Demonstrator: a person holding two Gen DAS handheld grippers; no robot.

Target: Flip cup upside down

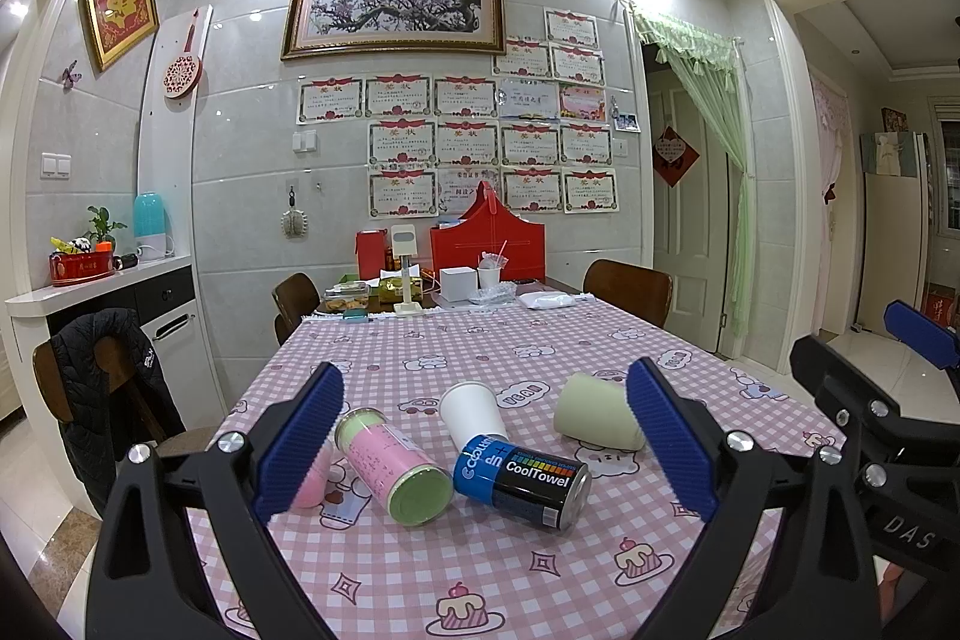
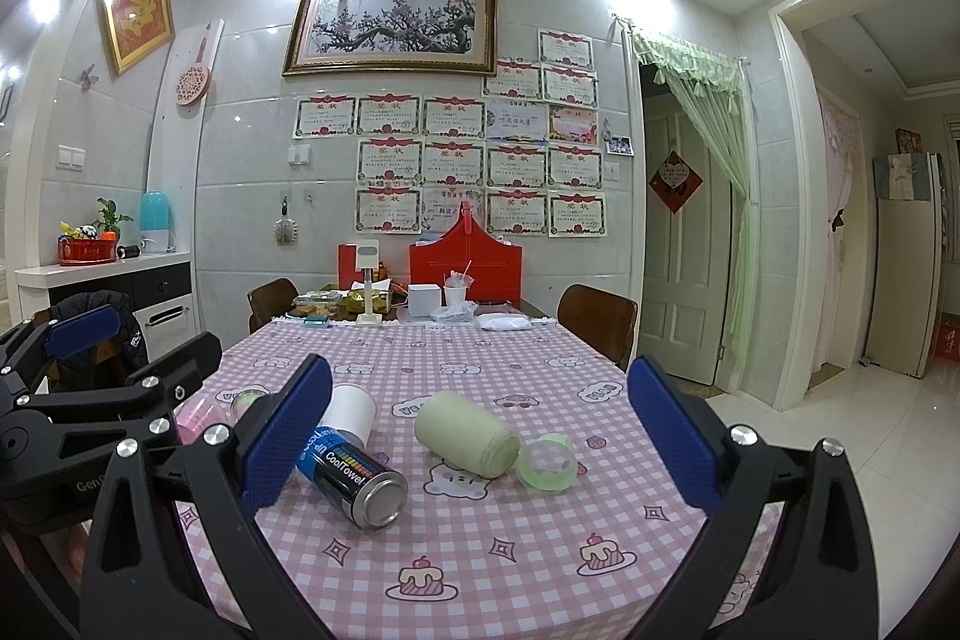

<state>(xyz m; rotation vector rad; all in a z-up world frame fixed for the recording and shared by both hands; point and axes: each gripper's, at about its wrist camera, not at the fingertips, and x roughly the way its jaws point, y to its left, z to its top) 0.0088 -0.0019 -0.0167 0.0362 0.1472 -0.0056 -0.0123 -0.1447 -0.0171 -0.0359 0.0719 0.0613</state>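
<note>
Several cups and cans lie on their sides on the pink checked tablecloth (image 1: 480, 568). A white paper cup (image 1: 471, 415) lies behind a blue-black CoolTowel can (image 1: 522, 478). A pink-green can (image 1: 393, 466) lies at the left, a pale green cup (image 1: 597, 415) at the right. My left gripper (image 1: 483, 442) is open and empty, held above the near table edge. My right gripper (image 2: 480, 439) is open and empty too. In the right wrist view I see the white cup (image 2: 354, 409), the CoolTowel can (image 2: 354, 475), the pale green cup (image 2: 465, 433) and a clear green cup (image 2: 549, 463).
A pink cup (image 1: 312, 481) lies partly hidden behind my left finger. The far end of the table holds a red box (image 1: 489, 247), a white box, food containers and a small stand. Wooden chairs (image 1: 630, 292) stand around the table; one at the left carries a black jacket (image 1: 108, 388).
</note>
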